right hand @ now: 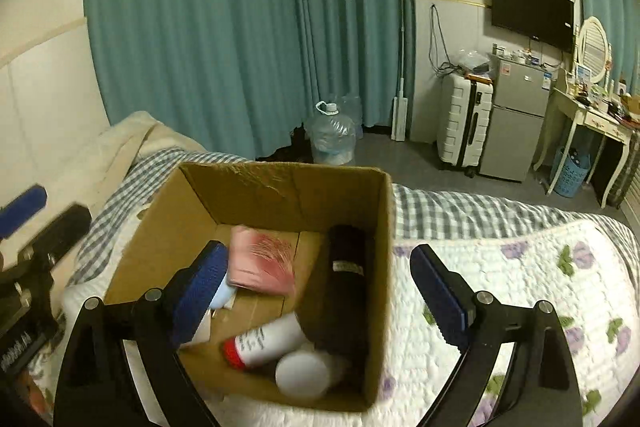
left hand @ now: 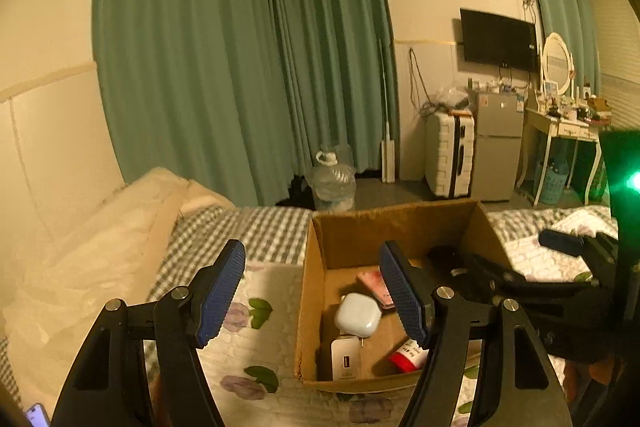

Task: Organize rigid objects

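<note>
Cardboard box (right hand: pixel 384 227) — one, open-topped, set on the quilted bed (right hand: pixel 520 287) as collecting point.

Inside box, loose, probably dropped in rather than arranged:
- pink packet (right hand: pixel 262 263), one, toward far wall
- black cylinder (right hand: pixel 346 291), one, along right wall
- red-capped white tube (right hand: pixel 264 345), one, near front
- white round-topped container (right hand: pixel 302 375), one, front corner
- white earbud-style case (left hand: pixel 357 314), one
- white charger block (left hand: pixel 345 357), one

Left gripper (left hand: pixel 312 293) — jaws wide, empty, over box's left wall.
Right gripper (right hand: pixel 318 301) — jaws wide, empty, straddling box's right wall.
</note>
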Available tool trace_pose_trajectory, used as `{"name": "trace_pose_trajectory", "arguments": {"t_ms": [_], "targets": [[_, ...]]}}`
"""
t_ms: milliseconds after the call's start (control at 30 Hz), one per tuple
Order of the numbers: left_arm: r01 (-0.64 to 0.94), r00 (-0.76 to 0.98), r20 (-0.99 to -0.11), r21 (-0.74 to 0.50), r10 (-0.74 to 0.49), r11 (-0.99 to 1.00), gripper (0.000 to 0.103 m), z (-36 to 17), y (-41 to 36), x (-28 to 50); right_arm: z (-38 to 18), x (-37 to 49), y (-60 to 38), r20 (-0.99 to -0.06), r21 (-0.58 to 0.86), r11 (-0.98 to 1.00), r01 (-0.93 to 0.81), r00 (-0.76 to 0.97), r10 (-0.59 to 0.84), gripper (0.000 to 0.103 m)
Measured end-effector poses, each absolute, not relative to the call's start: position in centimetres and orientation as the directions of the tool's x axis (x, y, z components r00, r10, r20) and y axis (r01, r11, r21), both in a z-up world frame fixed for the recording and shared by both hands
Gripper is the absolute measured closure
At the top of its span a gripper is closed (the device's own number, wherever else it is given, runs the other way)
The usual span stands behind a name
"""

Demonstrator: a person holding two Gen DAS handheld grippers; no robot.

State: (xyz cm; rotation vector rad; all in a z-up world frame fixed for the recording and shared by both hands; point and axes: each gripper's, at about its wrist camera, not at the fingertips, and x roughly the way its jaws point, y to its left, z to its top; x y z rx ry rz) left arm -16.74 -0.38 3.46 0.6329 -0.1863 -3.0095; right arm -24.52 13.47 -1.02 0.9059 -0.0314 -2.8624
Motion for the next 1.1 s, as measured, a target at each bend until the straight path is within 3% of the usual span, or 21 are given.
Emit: {"name": "trace_pose_trajectory", "arguments": {"t_ms": [533,1100], "targets": [[0.034,-0.966,-0.249,0.125,-0.065,-0.992,0.031,12.9,0.8,-6.7,5.1,-14.0,15.1,-0.536,0.043,-0.989,0.141,-0.832,-0.142,0.010],[0.029,-0.958,-0.278,0.153,-0.071,-0.988,0.028,9.5,2.3,-6.5,7.5,-9.0,19.2,-0.414,0.079,-0.996,0.035,-0.908,-0.064,0.008]]}}
